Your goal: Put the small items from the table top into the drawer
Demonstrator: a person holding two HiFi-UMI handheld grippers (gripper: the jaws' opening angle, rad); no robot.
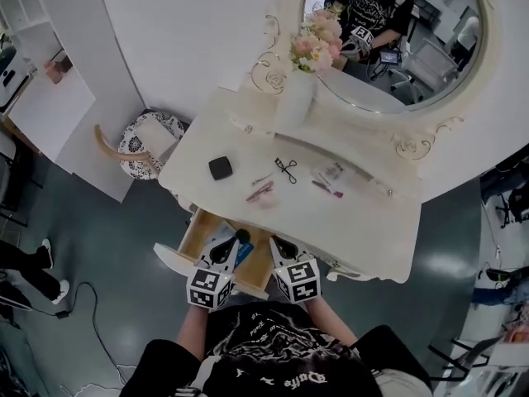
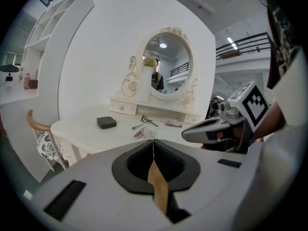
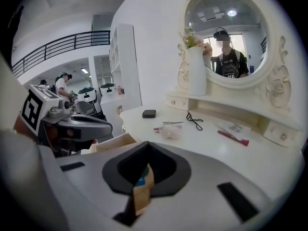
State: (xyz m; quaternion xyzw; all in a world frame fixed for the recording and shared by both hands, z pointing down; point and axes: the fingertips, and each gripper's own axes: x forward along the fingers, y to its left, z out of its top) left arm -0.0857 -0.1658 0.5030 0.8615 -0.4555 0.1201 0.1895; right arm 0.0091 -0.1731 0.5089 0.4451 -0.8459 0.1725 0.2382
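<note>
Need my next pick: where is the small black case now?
In the head view the black case lies near the table top's left end, left of the eyelash curler, beyond the open drawer.

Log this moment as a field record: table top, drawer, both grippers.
table: white, with round mirror
on top: black compact, eyelash curler, tweezers, pink item, red stick, packet, vase of flowers
drawer: open at the front edge
left gripper: shut, empty, above the drawer
right gripper: shut, empty, beside the left gripper
</note>
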